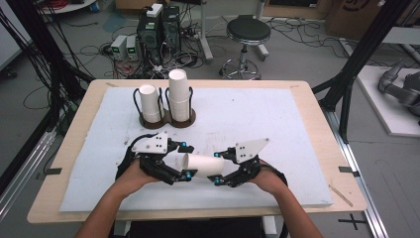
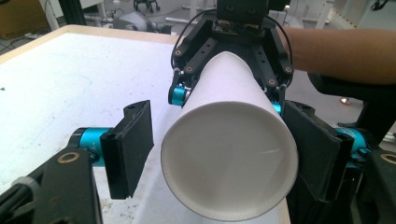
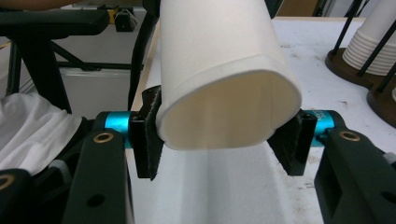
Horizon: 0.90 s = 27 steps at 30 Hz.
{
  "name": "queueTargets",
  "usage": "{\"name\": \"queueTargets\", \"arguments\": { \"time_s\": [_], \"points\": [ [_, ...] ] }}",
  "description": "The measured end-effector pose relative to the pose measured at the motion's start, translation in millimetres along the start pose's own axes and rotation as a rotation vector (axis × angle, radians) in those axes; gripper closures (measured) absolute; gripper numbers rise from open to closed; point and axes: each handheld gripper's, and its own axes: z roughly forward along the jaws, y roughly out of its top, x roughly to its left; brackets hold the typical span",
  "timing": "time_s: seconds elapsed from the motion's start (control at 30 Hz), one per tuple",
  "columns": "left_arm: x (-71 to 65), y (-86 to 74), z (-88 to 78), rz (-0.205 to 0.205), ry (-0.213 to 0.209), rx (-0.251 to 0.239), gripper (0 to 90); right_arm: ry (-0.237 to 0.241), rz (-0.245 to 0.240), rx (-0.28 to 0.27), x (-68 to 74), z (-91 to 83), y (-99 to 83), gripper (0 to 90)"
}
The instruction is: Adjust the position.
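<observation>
Cup [image 1: 200,165] lies level between both hands above the white mat [image 1: 277,114] on the bench [image 1: 317,101], near its front edge, in the high view. Left claw [image 1: 184,159] sits at its open mouth, right claw [image 1: 221,167] at its base; behind stands a holder [image 1: 167,119] with two cup stacks [image 1: 179,94].

Left claw's view: cup [image 2: 229,158] faces mouth-first; one pad [image 2: 317,149] touches its side, the other pad [image 2: 128,147] stands clear, so this claw is apart. Right claw [image 2: 229,100] grips the far end.

Right claw's view: right claw [image 3: 226,137] is clamped on the cup [image 3: 224,84], squeezing its bottom rim out of round.
</observation>
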Motion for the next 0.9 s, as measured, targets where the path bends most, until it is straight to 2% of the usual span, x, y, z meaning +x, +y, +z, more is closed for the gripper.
{"name": "queueTargets", "arguments": {
  "time_s": [0.03, 0.07, 0.13, 0.17, 0.2, 0.27, 0.37, 0.43, 0.5, 0.7, 0.8, 0.9],
  "points": [
    [0.2, -0.7, 0.2, 0.013, -0.019, 0.001, 32.5, 0.002, 0.003, 0.000, 0.2, 0.0, 0.0, 43.2],
    [-0.1, -1.8, 0.6, 0.016, -0.020, -0.003, 35.1, -0.001, 0.005, 0.000, -0.2, -0.6, -0.1, 43.1],
    [2.3, -4.8, 0.7, -0.003, -0.038, -0.017, 35.9, 0.010, 0.012, -0.002, -0.4, -1.4, -0.3, 41.7],
    [3.5, -6.8, 0.3, -0.012, -0.044, -0.027, 36.0, 0.012, 0.025, -0.009, -0.4, -1.4, -0.6, 37.9],
    [4.3, -8.7, 0.0, -0.021, -0.047, -0.041, 35.9, -0.001, 0.046, -0.021, -0.8, -1.6, -0.5, 34.1],
    [4.8, -12.3, -0.8, -0.033, -0.052, -0.081, 35.9, 0.022, 0.074, -0.045, -1.5, -1.8, -0.2, 27.4],
    [5.6, -16.7, -1.6, -0.047, -0.052, -0.137, 35.9, -0.017, 0.097, -0.087, -2.1, -3.2, 0.0, 22.2],
    [6.3, -19.3, -2.2, -0.057, -0.059, -0.183, 35.9, -0.020, 0.104, -0.106, -2.5, -3.2, -0.6, 21.9],
    [6.2, -20.6, -2.2, -0.065, -0.063, -0.203, 35.9, -0.020, 0.097, -0.121, -2.6, -3.5, -0.9, 22.3],
    [5.9, -22.8, -1.5, -0.059, -0.079, -0.213, 36.3, -0.011, 0.060, -0.147, -0.8, -5.1, 0.8, 28.3],
    [5.7, -25.9, 0.1, -0.060, -0.089, -0.184, 36.5, 0.003, 0.045, -0.158, -0.5, -8.3, 1.5, 33.3],
    [5.0, -28.0, 1.8, -0.055, -0.082, -0.153, 36.4, 0.006, 0.029, -0.136, -0.8, -9.5, 0.8, 36.0]
  ]
}}
